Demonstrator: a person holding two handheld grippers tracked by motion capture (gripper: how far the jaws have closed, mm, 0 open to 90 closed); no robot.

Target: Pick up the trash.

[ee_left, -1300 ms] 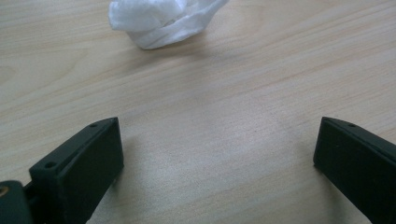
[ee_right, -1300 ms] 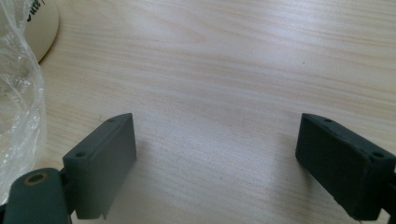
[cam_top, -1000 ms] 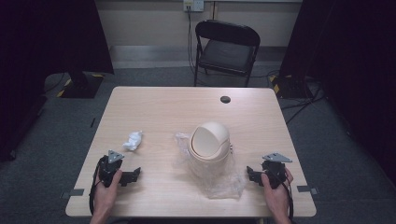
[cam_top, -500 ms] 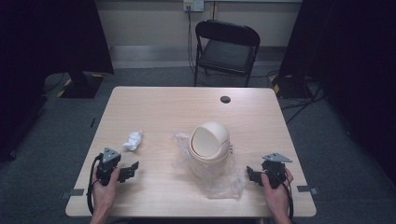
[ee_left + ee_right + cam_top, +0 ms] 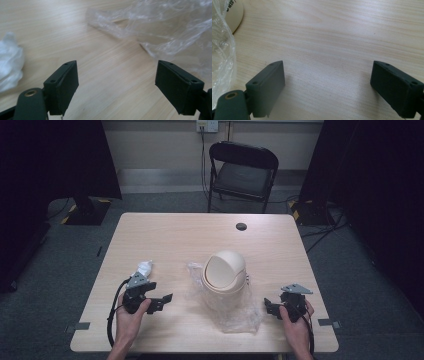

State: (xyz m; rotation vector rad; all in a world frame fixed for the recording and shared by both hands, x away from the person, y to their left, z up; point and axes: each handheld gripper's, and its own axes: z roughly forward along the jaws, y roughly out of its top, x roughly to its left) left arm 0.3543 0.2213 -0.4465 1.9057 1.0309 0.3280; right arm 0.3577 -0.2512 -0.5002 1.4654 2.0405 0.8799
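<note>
Left tongs point(image 5: 162, 301) stand open and empty, jaws having just narrowed slightly; crumpled tissue point(image 5: 145, 268) just behind, plastic bag point(image 5: 235, 312) ahead. Right tongs point(image 5: 270, 306) gape empty beside the bag.

A light wooden table point(image 5: 175, 240) is carrying a beige swing-lid bin point(image 5: 225, 272) on a clear plastic bag point(image 5: 235, 312), with a crumpled white wad point(image 5: 145, 268) lying near its left edge.

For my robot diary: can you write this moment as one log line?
left claw: open, empty | right claw: open, empty | bin: on plastic bag
</note>
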